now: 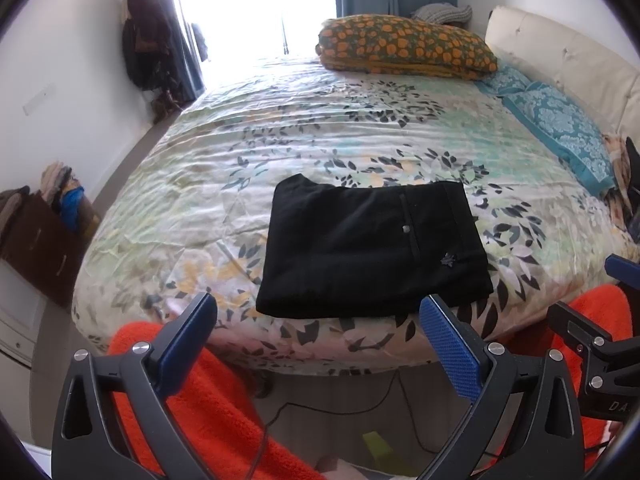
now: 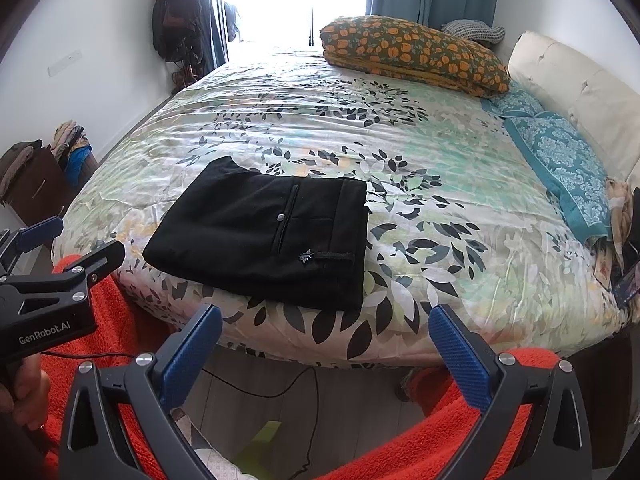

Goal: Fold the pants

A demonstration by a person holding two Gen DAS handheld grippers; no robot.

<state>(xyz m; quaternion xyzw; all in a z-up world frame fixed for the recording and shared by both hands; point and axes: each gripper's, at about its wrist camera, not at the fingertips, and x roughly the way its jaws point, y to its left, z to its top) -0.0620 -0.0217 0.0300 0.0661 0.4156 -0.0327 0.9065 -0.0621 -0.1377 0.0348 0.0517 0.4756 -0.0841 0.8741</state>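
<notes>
Black pants (image 1: pixel 372 246) lie folded into a flat rectangle near the front edge of the bed, back pocket and button facing up; they also show in the right wrist view (image 2: pixel 264 240). My left gripper (image 1: pixel 318 316) is open and empty, held back from the bed edge just short of the pants. My right gripper (image 2: pixel 326 326) is open and empty, also off the bed, with the pants ahead to its left. The left gripper's body (image 2: pixel 60 280) shows at the left of the right wrist view.
The bed has a floral cover (image 1: pixel 320 128). An orange patterned pillow (image 1: pixel 404 46) and teal pillows (image 1: pixel 560 124) lie at the far right by a cream headboard (image 1: pixel 560 52). A brown dresser (image 1: pixel 36 240) stands left. Cables (image 1: pixel 340 408) run over the floor below.
</notes>
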